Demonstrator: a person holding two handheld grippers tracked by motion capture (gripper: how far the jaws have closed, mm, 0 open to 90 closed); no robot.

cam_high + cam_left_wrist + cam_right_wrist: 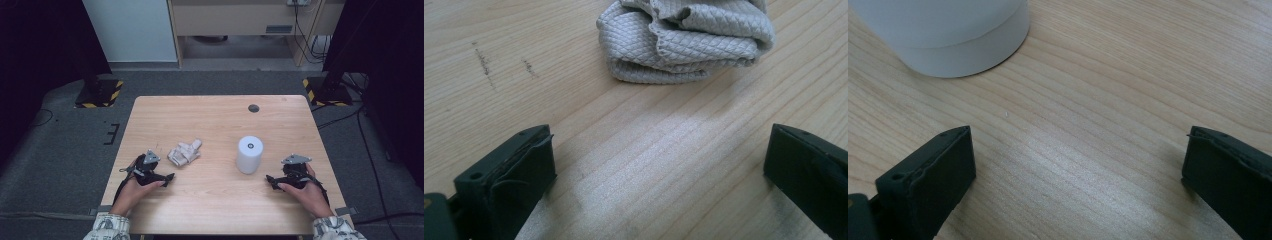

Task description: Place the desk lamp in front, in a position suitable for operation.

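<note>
lab: taped stands (98, 93), cables (306, 35)

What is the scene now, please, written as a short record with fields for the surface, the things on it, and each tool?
surface: wooden table
cloth: crumpled pale cloth, left of the middle, lying loose
cylinder: white cylinder, upright, right of the middle
left tool: left tool near the front edge, jaws open, nothing between them; the cloth lies just ahead, apart from it
right tool: right tool near the front edge, jaws open, nothing between them; the cylinder stands just ahead, apart from it
far edge: small dark round spot in the tabletop
</note>
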